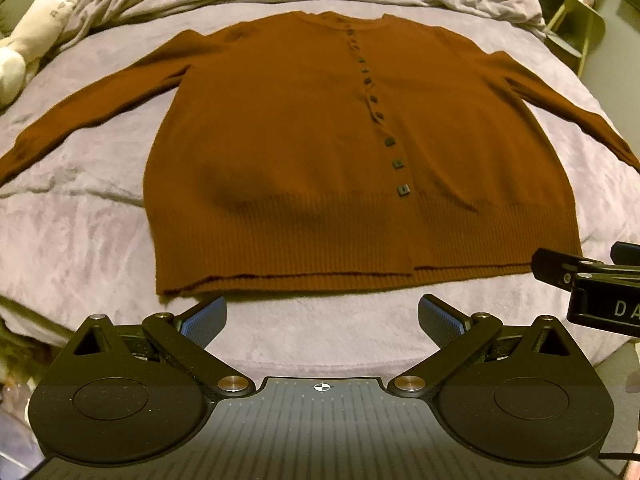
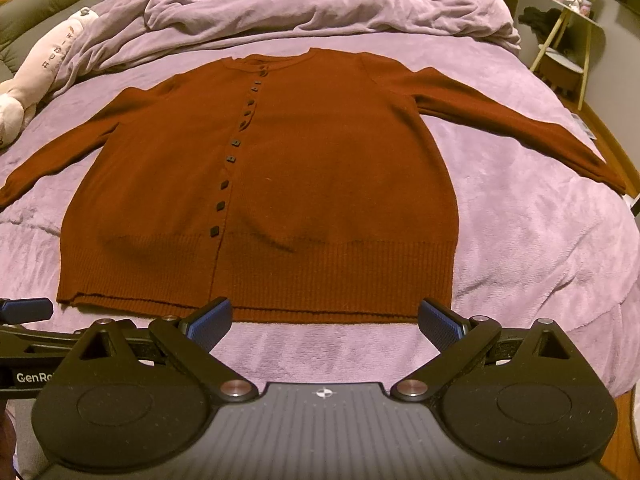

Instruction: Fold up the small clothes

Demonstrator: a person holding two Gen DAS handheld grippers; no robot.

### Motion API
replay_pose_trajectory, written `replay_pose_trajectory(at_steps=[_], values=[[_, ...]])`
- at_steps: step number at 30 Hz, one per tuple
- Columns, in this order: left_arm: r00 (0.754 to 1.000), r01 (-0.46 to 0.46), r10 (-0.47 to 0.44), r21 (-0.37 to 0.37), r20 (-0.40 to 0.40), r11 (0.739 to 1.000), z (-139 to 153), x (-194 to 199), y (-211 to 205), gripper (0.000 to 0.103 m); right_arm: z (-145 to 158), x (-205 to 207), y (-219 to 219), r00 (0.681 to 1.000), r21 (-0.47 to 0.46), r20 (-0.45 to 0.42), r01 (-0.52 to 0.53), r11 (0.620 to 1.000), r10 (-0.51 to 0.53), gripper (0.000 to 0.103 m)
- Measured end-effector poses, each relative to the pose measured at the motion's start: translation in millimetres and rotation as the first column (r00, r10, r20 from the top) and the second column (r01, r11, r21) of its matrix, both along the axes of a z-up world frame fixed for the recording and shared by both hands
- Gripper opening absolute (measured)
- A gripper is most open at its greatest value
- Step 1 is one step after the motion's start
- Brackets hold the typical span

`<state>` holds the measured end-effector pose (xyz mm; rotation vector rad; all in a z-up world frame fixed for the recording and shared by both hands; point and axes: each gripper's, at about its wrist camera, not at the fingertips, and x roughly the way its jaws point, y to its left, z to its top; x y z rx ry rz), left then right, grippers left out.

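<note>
Left wrist view: rust-brown cardigan [image 1: 304, 152] buttoned and flat across the middle of the bed [image 1: 80, 248], sleeves out toward both side edges, hem toward the near edge. Left claw [image 1: 322, 322] wide apart, empty, just short of the hem. Right claw [image 2: 325, 324] likewise wide, empty, fingertips at the hem edge.

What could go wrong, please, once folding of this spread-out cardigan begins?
1. The rust-brown knitted cardigan lies on a soft wrinkled lilac blanket; the open right tongs might pinch blanket along with the hem.
2. The long sleeves spread towards the bed's edges, so one may slip off.
</note>
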<state>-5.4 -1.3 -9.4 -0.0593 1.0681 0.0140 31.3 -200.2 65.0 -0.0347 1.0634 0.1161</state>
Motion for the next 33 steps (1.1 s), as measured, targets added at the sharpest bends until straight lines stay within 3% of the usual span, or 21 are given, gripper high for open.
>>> replay_pose_trajectory(at_steps=[33], values=[[1.000,0.000,0.000,-0.020,-0.020,1.000,-2.2,2.2,2.0,0.103,0.1,-1.5,0.0,1.000,0.007,0.009,-0.005,1.000,0.005,0.099]])
